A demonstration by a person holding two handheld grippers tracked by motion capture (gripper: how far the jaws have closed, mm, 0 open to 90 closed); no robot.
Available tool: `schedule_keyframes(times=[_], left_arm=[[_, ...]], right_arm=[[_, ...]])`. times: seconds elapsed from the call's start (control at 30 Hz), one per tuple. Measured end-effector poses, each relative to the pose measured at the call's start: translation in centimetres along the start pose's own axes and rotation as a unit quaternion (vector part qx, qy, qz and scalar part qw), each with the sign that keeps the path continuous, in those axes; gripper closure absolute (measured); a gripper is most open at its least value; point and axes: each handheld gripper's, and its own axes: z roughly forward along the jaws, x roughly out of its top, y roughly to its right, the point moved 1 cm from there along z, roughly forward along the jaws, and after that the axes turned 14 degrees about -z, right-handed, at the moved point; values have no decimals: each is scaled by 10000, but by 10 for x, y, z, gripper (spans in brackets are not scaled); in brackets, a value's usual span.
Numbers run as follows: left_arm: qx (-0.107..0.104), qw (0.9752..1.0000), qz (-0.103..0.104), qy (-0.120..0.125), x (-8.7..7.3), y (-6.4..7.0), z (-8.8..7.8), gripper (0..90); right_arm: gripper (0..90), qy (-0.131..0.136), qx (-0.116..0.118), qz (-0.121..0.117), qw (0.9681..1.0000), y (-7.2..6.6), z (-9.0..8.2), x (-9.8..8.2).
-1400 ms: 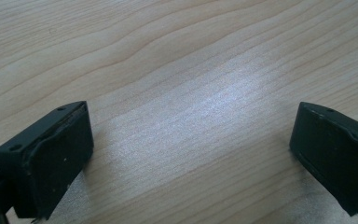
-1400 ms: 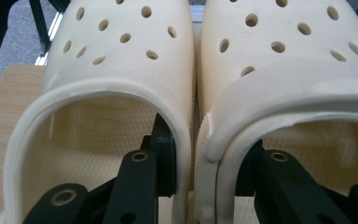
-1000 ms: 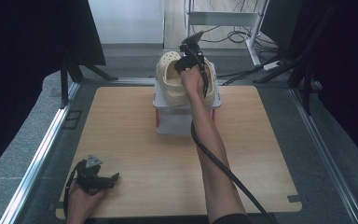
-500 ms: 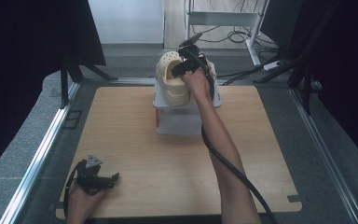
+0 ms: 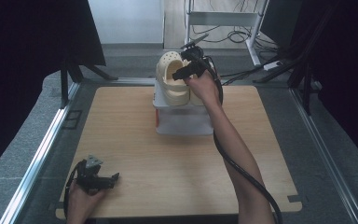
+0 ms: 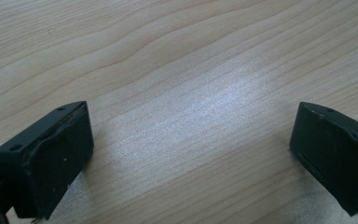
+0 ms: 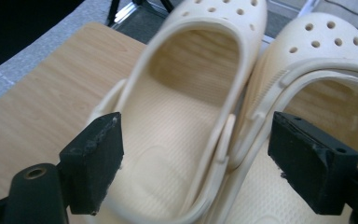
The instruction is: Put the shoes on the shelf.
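Observation:
Two cream perforated clogs (image 5: 173,79) stand side by side on a white box (image 5: 182,122) at the far middle of the wooden table (image 5: 130,140). My right gripper (image 5: 181,73) hovers just over them, open. Its jaws have just been opening. In the right gripper view the left clog (image 7: 186,116) and right clog (image 7: 317,65) lie under the right gripper (image 7: 196,149), their adjoining sides between the spread jaws and untouched by the pads. My left gripper (image 5: 113,179) rests at the table's near left corner. The left gripper (image 6: 191,135) is open over bare wood.
Metal rails run along the table's left and right sides. Black stands and a white frame with cables lie on the floor beyond the far edge. The right gripper's cable trails along the forearm to the table's near right edge.
The right hand has drawn slightly back and up from the clogs, and its forearm has swung to the right. The left gripper has stayed where it was.

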Motion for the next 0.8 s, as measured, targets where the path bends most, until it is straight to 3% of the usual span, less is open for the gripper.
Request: schedule_keyframes(times=[0.23, 0.63, 0.8], left_arm=[[2, 10000, -16, 2, 0, 0, 0, 0], [10, 10000, -32, -1, 0, 1, 0, 0], [22, 10000, -3, 8, 0, 1, 0, 0]], right_arm=[[157, 252, 100, -301, 9992, -13, -21, -11], [125, 359, 380, -582, 9969, -9, -39, -53], [122, 363, 373, -707, 9961, -7, -46, -71]])
